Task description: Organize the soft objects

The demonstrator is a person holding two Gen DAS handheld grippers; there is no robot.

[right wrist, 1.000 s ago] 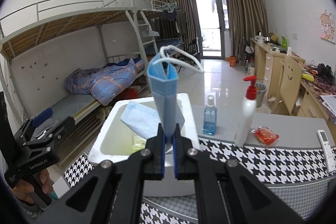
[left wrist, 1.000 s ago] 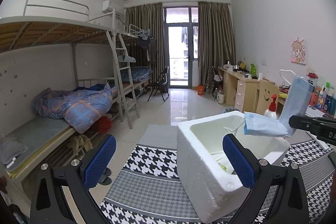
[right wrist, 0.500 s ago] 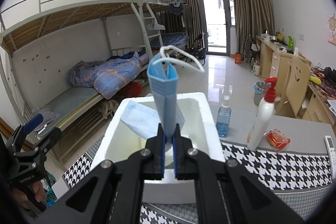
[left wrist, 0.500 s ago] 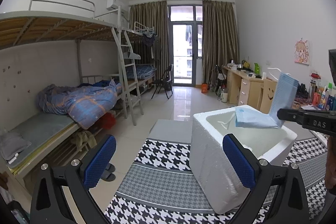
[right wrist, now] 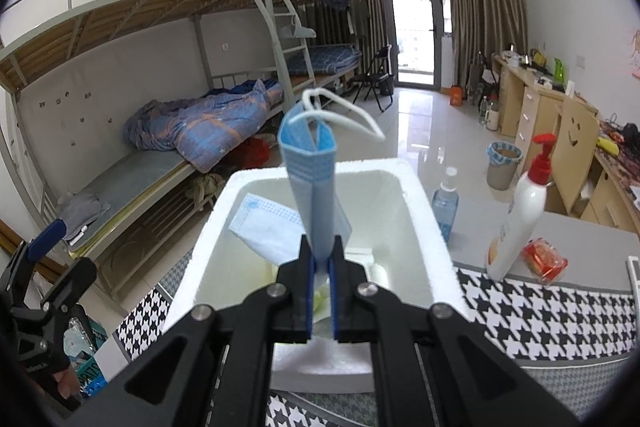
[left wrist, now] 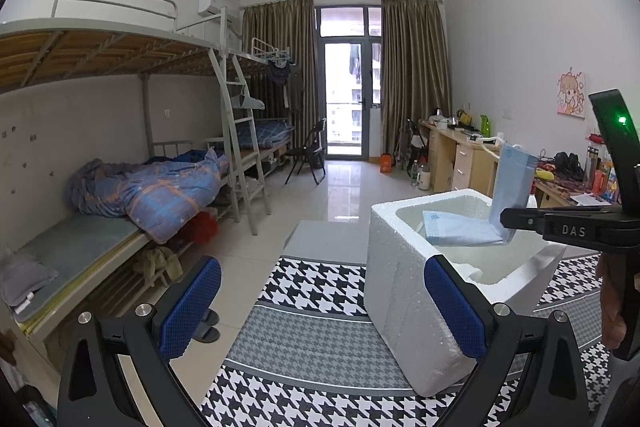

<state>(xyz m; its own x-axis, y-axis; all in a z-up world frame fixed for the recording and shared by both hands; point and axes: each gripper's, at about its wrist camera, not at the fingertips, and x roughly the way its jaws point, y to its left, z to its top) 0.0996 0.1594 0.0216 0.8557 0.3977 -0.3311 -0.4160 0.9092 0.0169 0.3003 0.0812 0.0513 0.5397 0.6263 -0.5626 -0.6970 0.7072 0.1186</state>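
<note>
My right gripper [right wrist: 321, 259] is shut on a folded blue face mask [right wrist: 312, 183] and holds it over the open white foam box [right wrist: 224, 223]. The mask's white ear loops stick up. In the left wrist view the same mask [left wrist: 480, 215] hangs over the box [left wrist: 404, 287], with the right gripper [left wrist: 505, 218] reaching in from the right. My left gripper [left wrist: 322, 307] is open and empty, to the left of and nearer than the box. Small items lie on the box's bottom, partly hidden.
The box stands on a houndstooth cloth [right wrist: 552, 315]. Beside it are a blue spray bottle [right wrist: 445, 205], a white pump bottle [right wrist: 520, 223] and a red packet [right wrist: 545, 261]. A bunk bed [left wrist: 120, 195] lines the left wall, desks [left wrist: 452, 151] the right.
The left gripper has pulled back and away from the box, so the box looks smaller and further right. The right gripper keeps the mask over the box.
</note>
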